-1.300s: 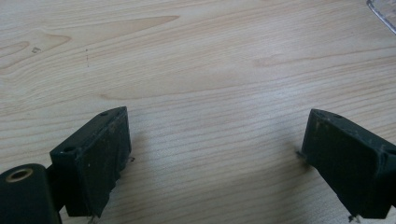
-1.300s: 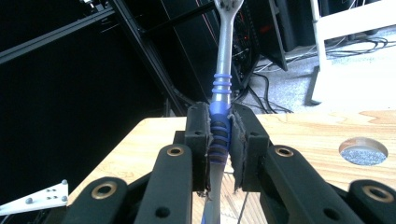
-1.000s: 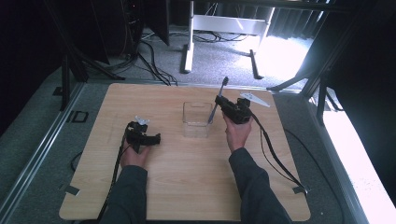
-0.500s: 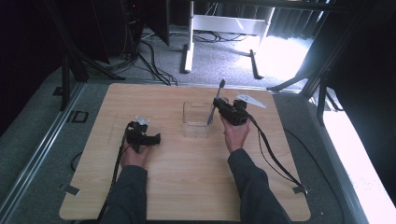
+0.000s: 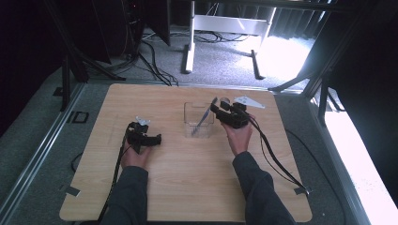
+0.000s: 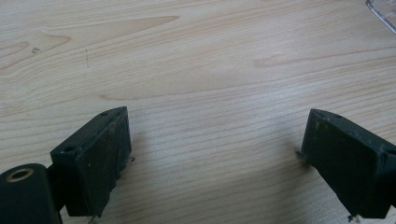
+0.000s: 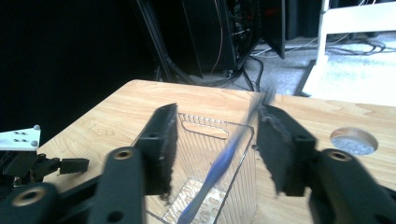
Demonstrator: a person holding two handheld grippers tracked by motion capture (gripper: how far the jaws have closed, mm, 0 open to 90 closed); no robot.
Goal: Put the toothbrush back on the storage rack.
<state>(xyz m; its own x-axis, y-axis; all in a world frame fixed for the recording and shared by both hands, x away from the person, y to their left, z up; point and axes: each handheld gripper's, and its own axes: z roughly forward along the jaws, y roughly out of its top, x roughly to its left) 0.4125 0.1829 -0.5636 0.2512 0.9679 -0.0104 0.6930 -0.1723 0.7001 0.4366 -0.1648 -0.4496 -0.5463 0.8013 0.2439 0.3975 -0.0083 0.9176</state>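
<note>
A clear plastic box stands near the table's far middle. A slender blue-handled utensil leans inside it, its top against the right rim. My right gripper hovers at that rim; its jaws have just been opening and now stand open. In the right gripper view, the utensil is blurred and free between the right gripper's jaws, down in the box. My left gripper rests on the table to the box's left. In its own view the left gripper is open over bare wood.
The wooden table has a round hole near its far edge, behind the right gripper. A corner of the box shows beyond the left jaws. Cables and frame legs lie on the floor past the table.
The right gripper's jaws went from shut on the utensil to wide apart. The utensil slipped down and now leans in the box. Neither hand moved.
</note>
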